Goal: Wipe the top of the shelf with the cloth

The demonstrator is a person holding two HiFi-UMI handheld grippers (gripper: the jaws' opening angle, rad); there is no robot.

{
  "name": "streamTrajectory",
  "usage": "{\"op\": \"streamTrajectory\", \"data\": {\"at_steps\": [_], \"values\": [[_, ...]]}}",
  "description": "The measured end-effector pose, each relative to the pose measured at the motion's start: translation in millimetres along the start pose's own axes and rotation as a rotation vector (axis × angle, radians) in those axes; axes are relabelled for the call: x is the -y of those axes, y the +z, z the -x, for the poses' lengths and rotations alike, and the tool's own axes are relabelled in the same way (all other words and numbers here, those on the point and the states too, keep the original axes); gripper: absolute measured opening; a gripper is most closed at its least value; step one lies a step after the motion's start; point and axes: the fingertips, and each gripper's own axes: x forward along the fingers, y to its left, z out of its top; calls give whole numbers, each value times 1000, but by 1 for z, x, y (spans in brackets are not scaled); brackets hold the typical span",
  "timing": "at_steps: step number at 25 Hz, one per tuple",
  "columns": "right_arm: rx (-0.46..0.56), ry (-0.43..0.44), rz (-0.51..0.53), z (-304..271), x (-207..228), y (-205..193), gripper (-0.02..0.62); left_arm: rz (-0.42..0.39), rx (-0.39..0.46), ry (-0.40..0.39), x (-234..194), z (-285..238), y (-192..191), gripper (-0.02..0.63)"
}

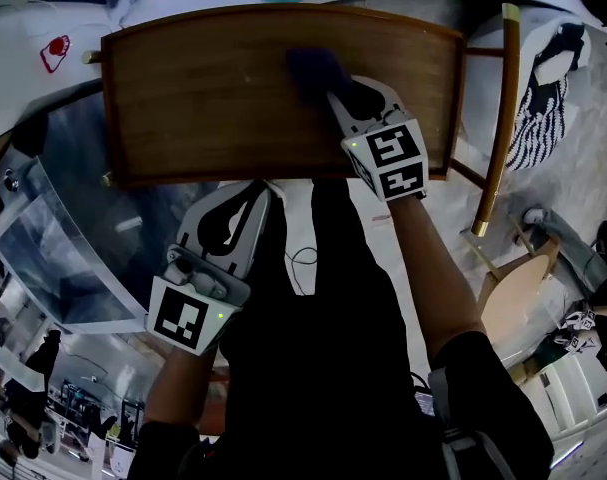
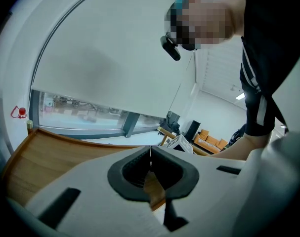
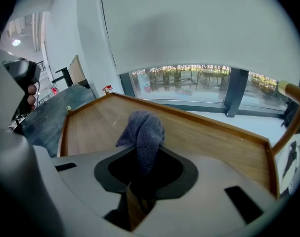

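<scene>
Pinching the dark blue cloth (image 3: pixel 142 127), your right claw (image 3: pixel 140 157) is clamped on its lower end. The bunched rest of the cloth sticks out past the tips, over the right half of the wooden shelf top (image 1: pixel 203 98). The part of the cloth down inside the claw is lost in shadow, and in the head view it is only a dark blur. Your left claw (image 2: pixel 150 152) is pressed together on nothing at the shelf's near edge, well apart from the cloth.
</scene>
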Motion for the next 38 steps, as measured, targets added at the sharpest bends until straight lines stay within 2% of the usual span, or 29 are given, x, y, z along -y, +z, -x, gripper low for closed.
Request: {"op": "streamTrajectory", "data": {"at_steps": [23, 29, 38], "values": [[-5, -150, -102, 55, 74, -39, 92, -53, -52, -107, 48, -51, 3, 23], [-29, -184, -122, 70, 88, -51, 92, -71, -61, -121, 61, -59, 8, 23], [4, -200, -128, 80, 93, -44, 92, -78, -48, -108, 63, -55, 16, 23]]}}
